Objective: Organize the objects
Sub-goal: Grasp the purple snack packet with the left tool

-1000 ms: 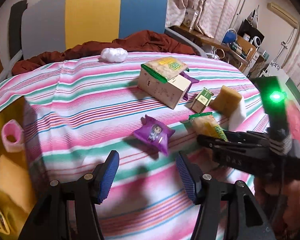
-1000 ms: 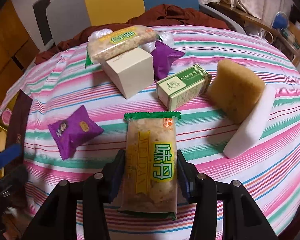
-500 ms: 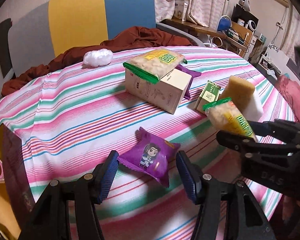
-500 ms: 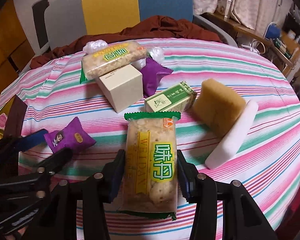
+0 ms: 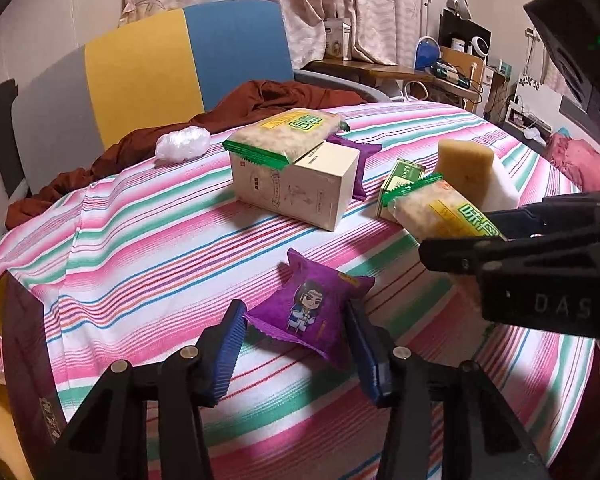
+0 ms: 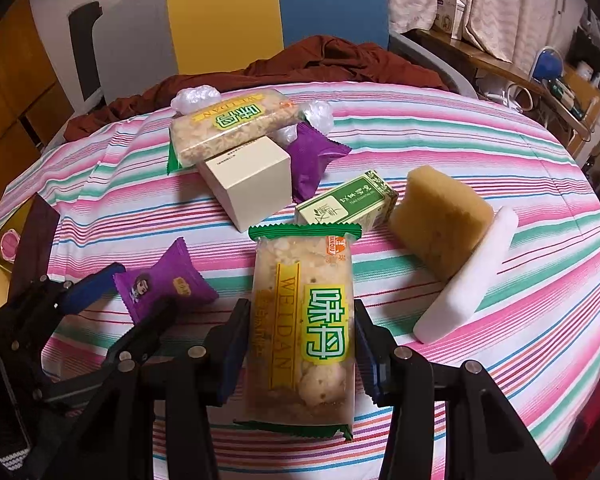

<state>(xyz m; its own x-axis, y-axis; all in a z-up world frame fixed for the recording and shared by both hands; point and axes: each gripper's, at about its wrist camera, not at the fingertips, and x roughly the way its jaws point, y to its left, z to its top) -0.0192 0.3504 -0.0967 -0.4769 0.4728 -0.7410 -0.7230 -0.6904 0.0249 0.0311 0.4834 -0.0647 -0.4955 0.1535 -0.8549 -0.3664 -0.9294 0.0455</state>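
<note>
A purple snack packet (image 5: 308,304) with a cartoon figure lies on the striped tablecloth (image 5: 148,240), between the blue pads of my left gripper (image 5: 296,320). Its jaws are closing, and both pads touch the packet's crimped edges. The right wrist view shows the same packet (image 6: 164,284) caught between the left fingers (image 6: 96,280). My right gripper (image 6: 302,332) is shut on a long green-ended rice cracker pack (image 6: 304,300), held lengthwise above the cloth. That pack (image 5: 432,208) sticks out of the right gripper at the right of the left wrist view.
A cream box (image 5: 296,188) carries a second cracker pack (image 5: 284,132), with another purple packet (image 5: 360,152) behind it. A green carton (image 6: 344,204), yellow sponge (image 6: 440,220) and white block (image 6: 468,288) lie at the right. A plastic wad (image 5: 182,146) and brown cloth (image 5: 284,96) sit at the far edge by a chair.
My left gripper came forward and down over the purple packet, and its jaws narrowed onto it. The right gripper kept its hold on the cracker pack and barely moved.
</note>
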